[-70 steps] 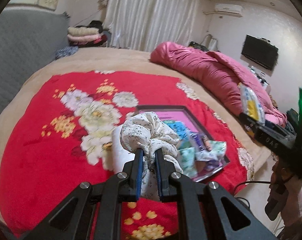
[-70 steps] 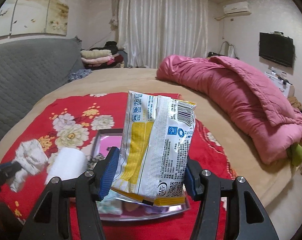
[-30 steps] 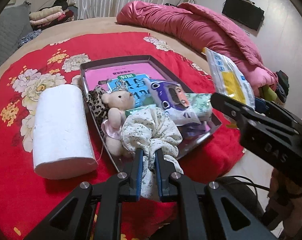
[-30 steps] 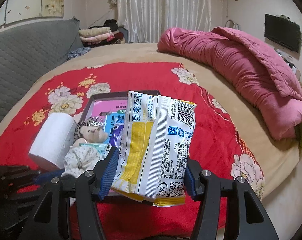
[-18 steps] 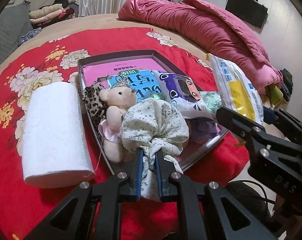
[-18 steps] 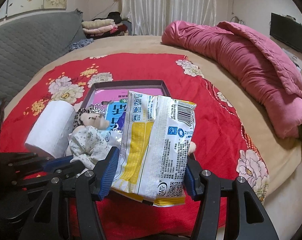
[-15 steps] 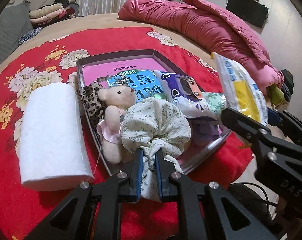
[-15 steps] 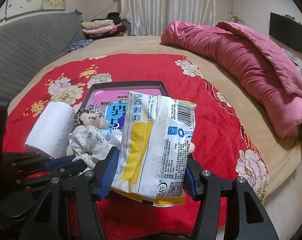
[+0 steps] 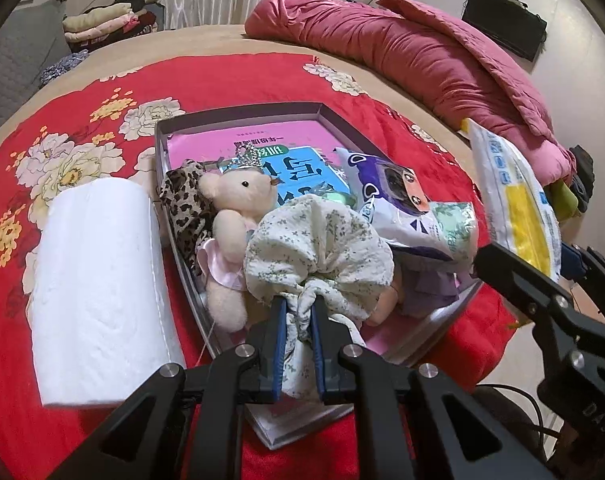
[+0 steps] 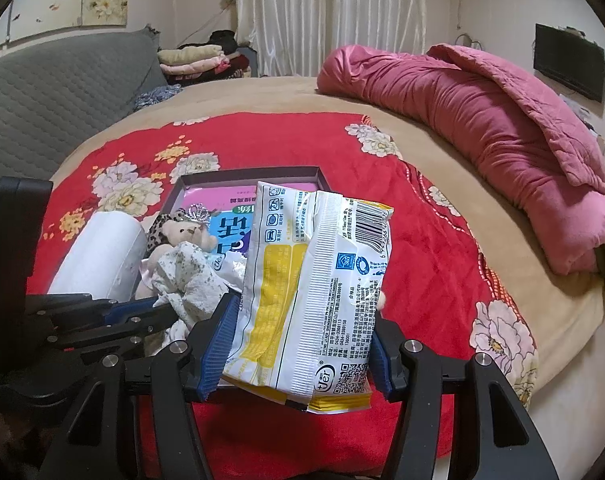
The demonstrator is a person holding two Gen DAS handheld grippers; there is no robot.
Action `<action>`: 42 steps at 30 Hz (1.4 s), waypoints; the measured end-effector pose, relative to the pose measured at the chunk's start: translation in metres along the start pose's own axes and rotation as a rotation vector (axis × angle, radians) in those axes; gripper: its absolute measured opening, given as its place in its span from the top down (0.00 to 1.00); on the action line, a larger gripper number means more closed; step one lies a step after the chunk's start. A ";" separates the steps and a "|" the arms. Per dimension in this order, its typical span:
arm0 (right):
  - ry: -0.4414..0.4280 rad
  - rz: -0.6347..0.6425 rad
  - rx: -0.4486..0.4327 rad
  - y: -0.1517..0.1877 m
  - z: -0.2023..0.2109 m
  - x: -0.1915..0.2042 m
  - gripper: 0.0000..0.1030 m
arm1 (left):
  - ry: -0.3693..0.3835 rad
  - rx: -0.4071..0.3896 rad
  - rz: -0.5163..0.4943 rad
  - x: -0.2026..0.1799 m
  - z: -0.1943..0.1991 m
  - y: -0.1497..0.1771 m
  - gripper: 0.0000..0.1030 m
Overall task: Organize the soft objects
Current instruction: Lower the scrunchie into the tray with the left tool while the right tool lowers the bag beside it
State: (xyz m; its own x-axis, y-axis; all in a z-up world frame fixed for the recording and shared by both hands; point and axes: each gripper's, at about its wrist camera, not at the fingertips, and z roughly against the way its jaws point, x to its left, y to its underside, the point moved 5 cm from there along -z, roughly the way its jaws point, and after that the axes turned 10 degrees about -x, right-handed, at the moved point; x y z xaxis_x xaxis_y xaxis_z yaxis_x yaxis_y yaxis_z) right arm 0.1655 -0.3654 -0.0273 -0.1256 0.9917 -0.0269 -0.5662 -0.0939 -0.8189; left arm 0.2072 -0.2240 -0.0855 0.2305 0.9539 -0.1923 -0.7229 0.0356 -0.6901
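My left gripper (image 9: 298,312) is shut on a white floral scrunchie (image 9: 318,248), holding it just above the near end of the grey tray (image 9: 238,112). In the tray lie a pink teddy bear (image 9: 234,216), a leopard-print scrunchie (image 9: 186,208), pink and blue booklets and soft packets. My right gripper (image 10: 298,344) is shut on a white and yellow tissue pack (image 10: 314,288), held upright over the tray's near right edge. That pack (image 9: 514,196) also shows at the right of the left wrist view.
A white paper roll (image 9: 98,284) lies left of the tray on the red floral blanket (image 9: 230,80). A pink quilt (image 10: 482,120) is bunched at the bed's far right. Folded clothes (image 10: 198,60) are stacked at the back by a grey headboard (image 10: 54,100).
The left gripper has carried the floral scrunchie forward and slightly down over the tray's near end, so the tray looks closer. The right gripper with the tissue pack has hardly moved.
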 end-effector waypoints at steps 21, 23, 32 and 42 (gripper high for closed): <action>-0.050 0.063 0.028 0.009 -0.005 0.025 0.41 | 0.021 0.012 0.026 0.006 0.006 0.004 0.88; -0.052 0.064 0.043 0.010 -0.008 0.026 0.41 | 0.022 0.014 0.029 0.007 0.008 0.005 0.88; -0.065 0.089 0.102 0.018 -0.026 0.030 0.41 | 0.019 0.023 0.035 0.010 0.015 0.013 0.88; -0.097 0.037 0.192 0.026 -0.050 0.029 0.41 | 0.016 0.027 0.034 0.011 0.015 0.016 0.88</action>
State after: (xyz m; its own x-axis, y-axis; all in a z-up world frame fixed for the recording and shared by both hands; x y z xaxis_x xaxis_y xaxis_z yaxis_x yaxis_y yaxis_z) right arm 0.1882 -0.3346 -0.0783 -0.2219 0.9750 0.0085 -0.7035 -0.1541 -0.6938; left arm 0.1887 -0.2086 -0.0882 0.2156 0.9497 -0.2271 -0.7478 0.0110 -0.6639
